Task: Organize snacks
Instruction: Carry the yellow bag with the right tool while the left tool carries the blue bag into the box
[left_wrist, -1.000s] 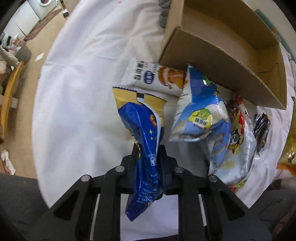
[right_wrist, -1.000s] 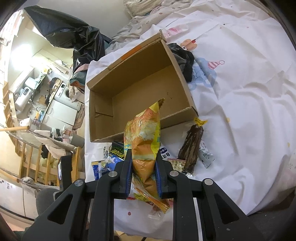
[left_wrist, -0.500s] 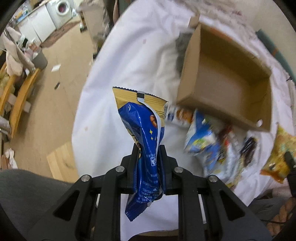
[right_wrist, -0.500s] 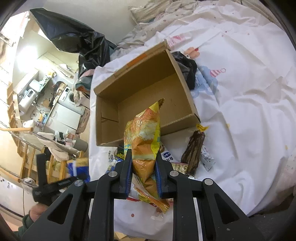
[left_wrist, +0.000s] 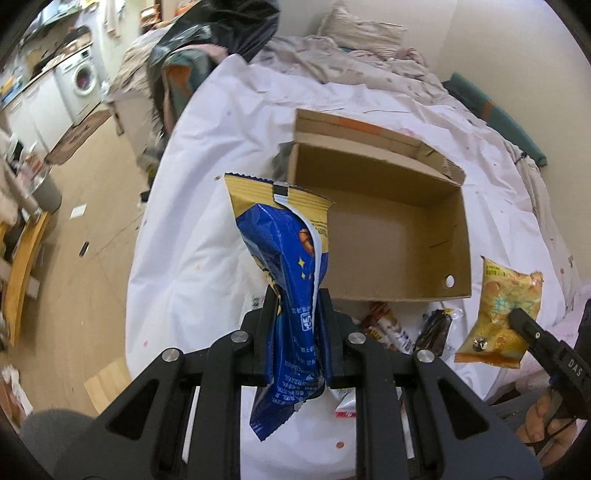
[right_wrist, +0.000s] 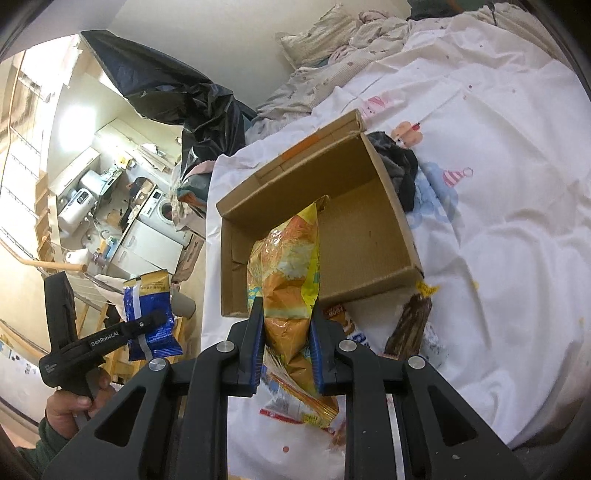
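Now the left tool (left_wrist: 297, 314) pinches the blue snack bag (left_wrist: 291, 266) and the right tool (right_wrist: 286, 325) the orange chip bag (right_wrist: 288, 266), both above the cardboard box (right_wrist: 369, 243); light, crinkly, probably slippery, best gripped mid-body.

We see a blue snack bag (left_wrist: 291, 280) with small yellow stars, a gold top band and a white strip along its seam. The left gripper (left_wrist: 298, 314) that pinches it is black. The other bag (right_wrist: 291, 273) is orange and yellow with a pale, whitish patch; the right gripper (right_wrist: 286, 328) on it is black with blue pads (right_wrist: 317, 354). The cardboard box (left_wrist: 402, 236) is plain brown, with an orange strip on its back flap. The sheet (right_wrist: 498, 206) is white with small dots and cartoon figures in pink, light blue and orange. A dark brown wrapper (right_wrist: 410, 325) has a yellow tip, perhaps a torn corner.
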